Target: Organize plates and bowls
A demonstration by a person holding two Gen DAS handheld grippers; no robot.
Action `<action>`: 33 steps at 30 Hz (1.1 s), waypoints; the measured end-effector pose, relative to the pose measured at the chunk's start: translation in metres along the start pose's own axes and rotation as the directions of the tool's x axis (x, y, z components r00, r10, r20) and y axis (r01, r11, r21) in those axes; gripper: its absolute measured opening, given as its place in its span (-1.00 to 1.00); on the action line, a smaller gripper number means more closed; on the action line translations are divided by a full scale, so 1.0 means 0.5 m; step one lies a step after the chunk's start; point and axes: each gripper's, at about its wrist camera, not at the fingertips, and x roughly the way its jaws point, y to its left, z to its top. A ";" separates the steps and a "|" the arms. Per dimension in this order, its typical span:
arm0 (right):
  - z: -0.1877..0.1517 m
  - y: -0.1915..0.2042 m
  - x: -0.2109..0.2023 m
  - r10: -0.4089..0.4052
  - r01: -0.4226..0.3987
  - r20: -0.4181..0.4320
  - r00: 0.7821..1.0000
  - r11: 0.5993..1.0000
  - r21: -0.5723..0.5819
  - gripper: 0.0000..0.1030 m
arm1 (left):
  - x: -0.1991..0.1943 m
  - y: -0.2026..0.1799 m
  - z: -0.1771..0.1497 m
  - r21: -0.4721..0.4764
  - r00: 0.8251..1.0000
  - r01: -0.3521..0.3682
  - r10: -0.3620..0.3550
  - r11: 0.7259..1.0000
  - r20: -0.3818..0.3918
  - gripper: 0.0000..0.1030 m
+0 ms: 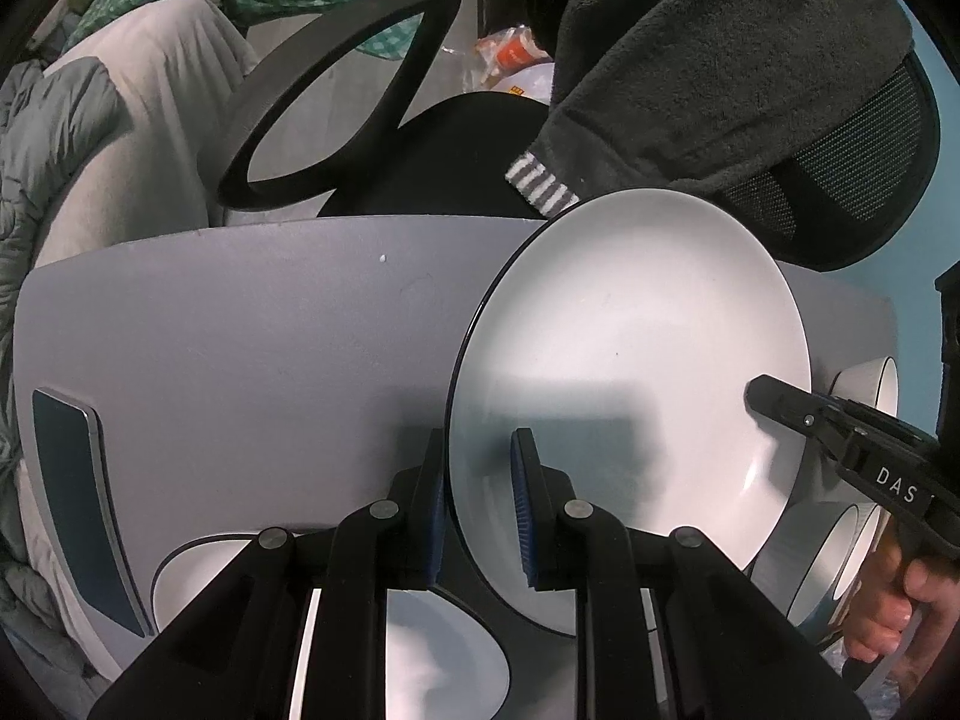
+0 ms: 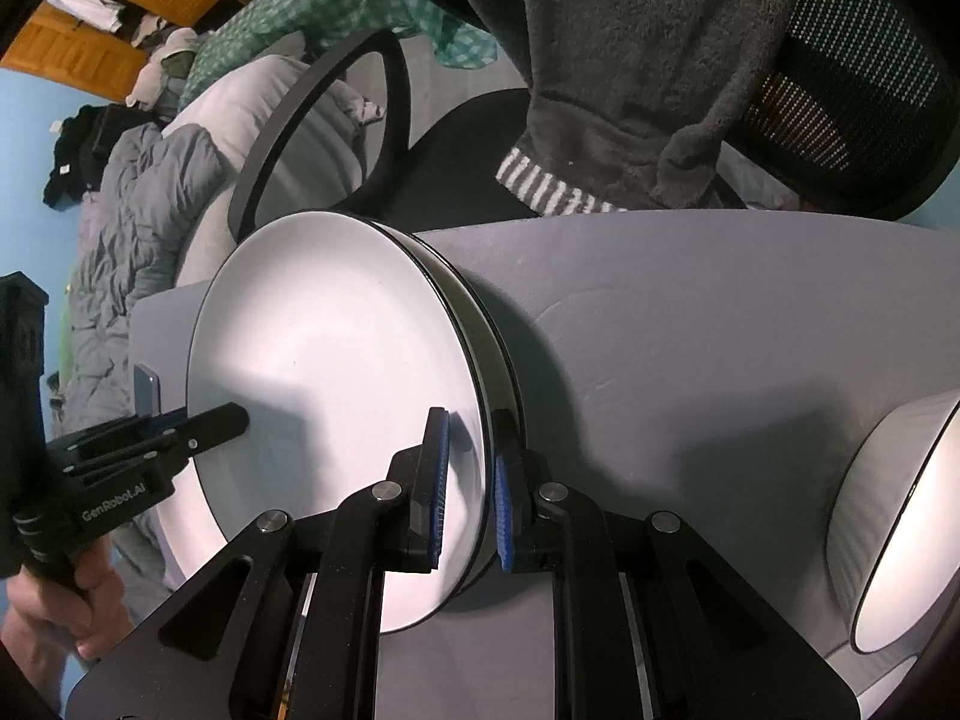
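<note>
Both claws straddled opposite rims of one white plate (image 1: 630, 360): the left claw (image 1: 480, 510) and the right claw (image 2: 468, 492), each narrow around its edge. The plate sat on another at mid-bench (image 1: 240, 330). Bowls (image 2: 900, 528) on the right stayed unsorted, so much seemingly remained.

Bare desk (image 1: 240, 330) left of the plate (image 1: 630, 372): open passage. Right side blocked by bowls (image 1: 864, 384) just beside the plate rim. Far edge obstructed by chair (image 1: 336, 108) and draped sweater (image 1: 720, 60).
</note>
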 end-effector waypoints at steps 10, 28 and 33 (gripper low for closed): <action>0.006 0.001 0.000 0.001 -0.001 -0.018 1.000 1.000 0.011 -0.57 | -0.003 -0.012 -0.011 0.032 1.000 -0.016 0.015 0.999 0.019 -0.49; 0.004 0.024 -0.022 -0.062 0.061 -0.027 0.998 0.998 -0.021 -0.40 | -0.054 0.001 -0.040 0.002 0.998 -0.020 0.019 1.000 0.059 -0.18; 0.000 0.042 -0.035 -0.176 0.176 0.011 0.984 0.982 -0.065 -0.11 | -0.075 0.002 -0.050 0.001 0.997 -0.004 0.004 1.000 0.082 -0.18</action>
